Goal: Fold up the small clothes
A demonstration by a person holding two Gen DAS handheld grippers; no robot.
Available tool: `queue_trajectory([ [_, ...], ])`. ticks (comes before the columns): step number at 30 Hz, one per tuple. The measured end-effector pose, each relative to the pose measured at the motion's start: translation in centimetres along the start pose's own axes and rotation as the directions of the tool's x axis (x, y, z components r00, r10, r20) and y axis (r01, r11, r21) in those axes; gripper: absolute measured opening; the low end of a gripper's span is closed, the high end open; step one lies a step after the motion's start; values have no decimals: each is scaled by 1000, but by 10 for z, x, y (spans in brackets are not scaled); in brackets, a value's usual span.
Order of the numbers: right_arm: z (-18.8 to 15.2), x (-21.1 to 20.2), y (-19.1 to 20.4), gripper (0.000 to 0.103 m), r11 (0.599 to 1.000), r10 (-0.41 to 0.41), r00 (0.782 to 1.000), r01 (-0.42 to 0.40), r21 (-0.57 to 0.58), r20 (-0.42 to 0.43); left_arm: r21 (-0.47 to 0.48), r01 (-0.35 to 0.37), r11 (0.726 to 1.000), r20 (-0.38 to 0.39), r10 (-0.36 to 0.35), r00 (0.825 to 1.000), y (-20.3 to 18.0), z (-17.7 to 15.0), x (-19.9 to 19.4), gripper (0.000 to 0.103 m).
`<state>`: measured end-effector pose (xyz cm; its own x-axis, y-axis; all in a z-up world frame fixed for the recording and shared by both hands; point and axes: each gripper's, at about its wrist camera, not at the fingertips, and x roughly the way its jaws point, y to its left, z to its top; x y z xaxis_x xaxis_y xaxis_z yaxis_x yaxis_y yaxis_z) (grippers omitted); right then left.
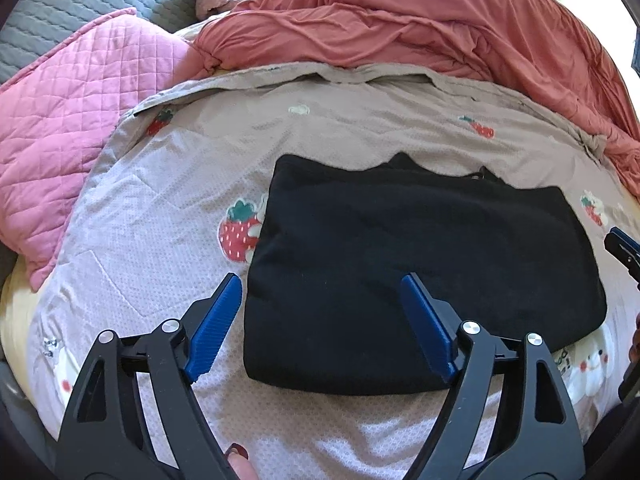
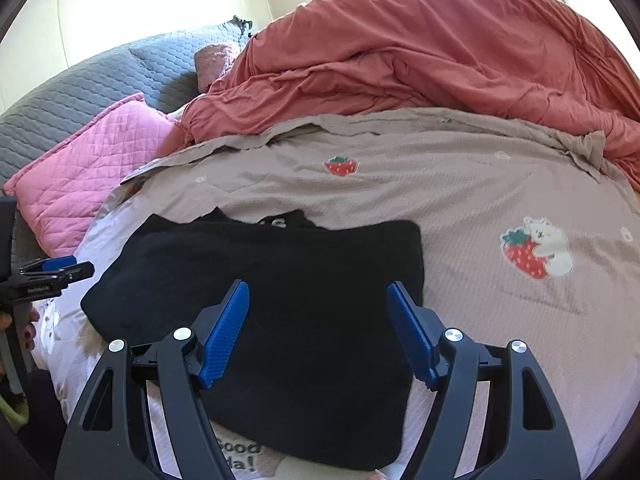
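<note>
A black garment (image 1: 424, 272) lies folded into a flat rectangle on the strawberry-print bedspread (image 1: 168, 208). My left gripper (image 1: 322, 284) hovers open above the garment's near left corner, nothing between its blue pads. In the right wrist view the same black garment (image 2: 280, 304) fills the middle, and my right gripper (image 2: 318, 290) stands open above its near right part, its jaws apart from the cloth. The left gripper (image 2: 56, 270) shows at the left edge of the right wrist view. The tip of the right gripper (image 1: 624, 248) pokes in at the right edge of the left wrist view.
A bunched salmon-red duvet (image 1: 440, 28) lies across the back of the bed. A pink quilted pillow (image 1: 68, 148) sits at the left, with a grey quilted cover (image 1: 80, 4) behind it. A fingertip (image 1: 240, 466) shows at the bottom edge of the left wrist view.
</note>
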<state>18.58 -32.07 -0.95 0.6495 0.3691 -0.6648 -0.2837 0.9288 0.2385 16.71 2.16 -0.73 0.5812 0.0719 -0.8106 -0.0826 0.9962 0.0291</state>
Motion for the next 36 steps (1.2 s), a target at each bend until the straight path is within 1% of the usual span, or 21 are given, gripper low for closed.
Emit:
queue_trajectory([
  [6,-15,7,15,70,1000,-7,999,6,-21,-49,-14,25,1000,-45,-26,999,-1,-14,13,74],
  [9,-24,11,20,70,1000,-7,996,5,-23,-87,-2,24,1000,-65,-24,998,-2,-19,21,74],
  [11,-31,17,21,70,1000,-11,992,8,-17,-125,-4,31,1000,-89,-31,996,0,-25,31,74],
  [14,-46,32,17,70,999,-43,976,46,8,-214,-20,35,999,-120,-37,992,5,-33,42,74],
  [16,-51,35,15,70,998,-61,972,65,12,-227,-43,50,998,-134,-56,989,10,-39,48,74],
  [24,-59,20,17,70,994,-88,981,96,44,-171,-73,92,993,-117,-100,988,21,-52,50,75],
  [25,-60,17,17,72,994,-91,983,100,49,-162,-86,104,991,-122,-114,986,24,-54,50,75],
  [26,-61,13,19,86,993,-91,985,100,57,-149,-99,116,988,-127,-128,984,27,-56,50,75],
  [27,-61,9,20,90,993,-95,987,104,62,-132,-118,133,984,-128,-148,981,31,-58,50,75],
  [29,-60,4,26,91,993,-100,989,106,53,-109,-117,142,983,-125,-157,980,33,-57,48,75],
  [32,-60,-3,40,91,992,-126,989,126,4,-73,-108,135,985,-122,-148,981,38,-55,42,75],
  [36,-62,-10,60,94,987,-151,988,148,-62,-44,-131,131,983,-112,-146,983,50,-50,34,75],
])
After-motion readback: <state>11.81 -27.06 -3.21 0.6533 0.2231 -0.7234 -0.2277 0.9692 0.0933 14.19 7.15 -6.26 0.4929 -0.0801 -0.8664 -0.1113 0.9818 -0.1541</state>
